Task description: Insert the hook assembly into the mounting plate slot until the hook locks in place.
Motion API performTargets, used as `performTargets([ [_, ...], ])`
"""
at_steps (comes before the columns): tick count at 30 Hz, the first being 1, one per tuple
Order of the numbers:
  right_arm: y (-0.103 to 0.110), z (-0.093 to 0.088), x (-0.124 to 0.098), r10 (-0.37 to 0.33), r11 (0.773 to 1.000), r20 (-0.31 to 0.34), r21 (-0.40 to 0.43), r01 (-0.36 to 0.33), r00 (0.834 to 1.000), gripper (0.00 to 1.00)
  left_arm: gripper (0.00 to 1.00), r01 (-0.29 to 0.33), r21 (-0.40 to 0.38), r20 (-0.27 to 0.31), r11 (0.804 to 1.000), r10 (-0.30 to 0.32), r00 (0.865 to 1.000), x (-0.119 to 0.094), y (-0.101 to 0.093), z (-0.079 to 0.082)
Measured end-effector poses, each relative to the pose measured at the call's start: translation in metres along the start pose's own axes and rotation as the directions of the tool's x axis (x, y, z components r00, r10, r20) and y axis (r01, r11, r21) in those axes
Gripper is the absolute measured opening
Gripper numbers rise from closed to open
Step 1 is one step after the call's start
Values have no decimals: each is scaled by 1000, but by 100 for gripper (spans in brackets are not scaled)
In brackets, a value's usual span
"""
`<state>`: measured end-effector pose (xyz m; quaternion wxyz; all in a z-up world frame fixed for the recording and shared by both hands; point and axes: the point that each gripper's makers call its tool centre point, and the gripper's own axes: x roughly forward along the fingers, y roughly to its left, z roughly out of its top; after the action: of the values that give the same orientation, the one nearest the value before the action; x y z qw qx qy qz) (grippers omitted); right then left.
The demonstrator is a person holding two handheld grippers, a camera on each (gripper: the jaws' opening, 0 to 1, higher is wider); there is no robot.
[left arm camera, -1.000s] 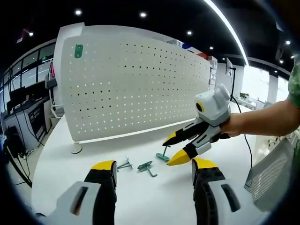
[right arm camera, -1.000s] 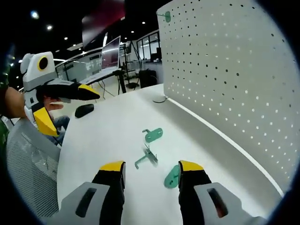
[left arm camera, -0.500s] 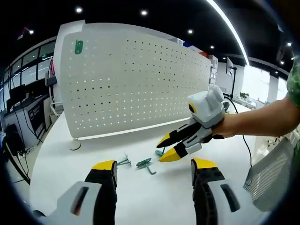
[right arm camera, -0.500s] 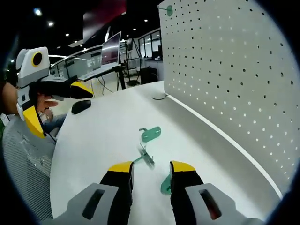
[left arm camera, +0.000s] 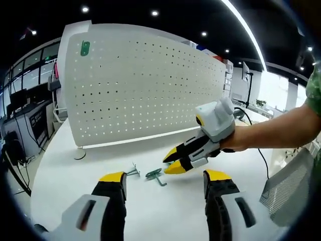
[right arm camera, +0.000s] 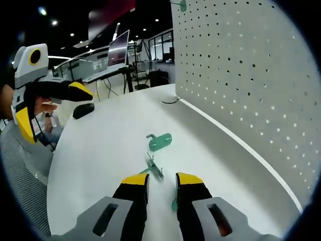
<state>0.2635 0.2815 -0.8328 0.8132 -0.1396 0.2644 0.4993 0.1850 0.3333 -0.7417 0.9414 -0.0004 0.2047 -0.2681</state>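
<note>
Hovering over the green hooks (right arm camera: 160, 142) on the white table (right arm camera: 100, 150), right gripper (right arm camera: 161, 179) jaws nearly closed, grasping nothing; left gripper (left arm camera: 163, 176) released.

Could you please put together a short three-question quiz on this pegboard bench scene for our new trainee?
1. True or false: a green plate is mounted near an upper corner of the white pegboard.
2. The right gripper has its jaws: A) spread wide, B) close together with a narrow gap, C) clamped on a cable.
3. What lies on the white table just ahead of the right gripper's tips?

Key
1. True.
2. B.
3. Small green hook parts: a wire hook piece nearest, and a flat plate with a hook beyond it.
</note>
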Motion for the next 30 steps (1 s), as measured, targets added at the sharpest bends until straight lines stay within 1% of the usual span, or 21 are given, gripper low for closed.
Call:
performTargets([
  [6,2,-1,6,4,1000,-7,-14,-4,1000,17,63,0,-3,-1,1000,0,1000,0,0,-1],
  [10,2,-4,9,6,999,-16,-36,-6,1000,13,63,0,-5,-4,1000,0,1000,0,1,-2],
  [23,3,-4,12,10,997,-17,-80,-12,1000,7,61,5,-8,-7,1000,-5,1000,1,0,-2],
  [30,4,-4,15,10,996,-16,-91,-11,1000,3,60,3,-11,-7,1000,-3,1000,-1,1,-3],
])
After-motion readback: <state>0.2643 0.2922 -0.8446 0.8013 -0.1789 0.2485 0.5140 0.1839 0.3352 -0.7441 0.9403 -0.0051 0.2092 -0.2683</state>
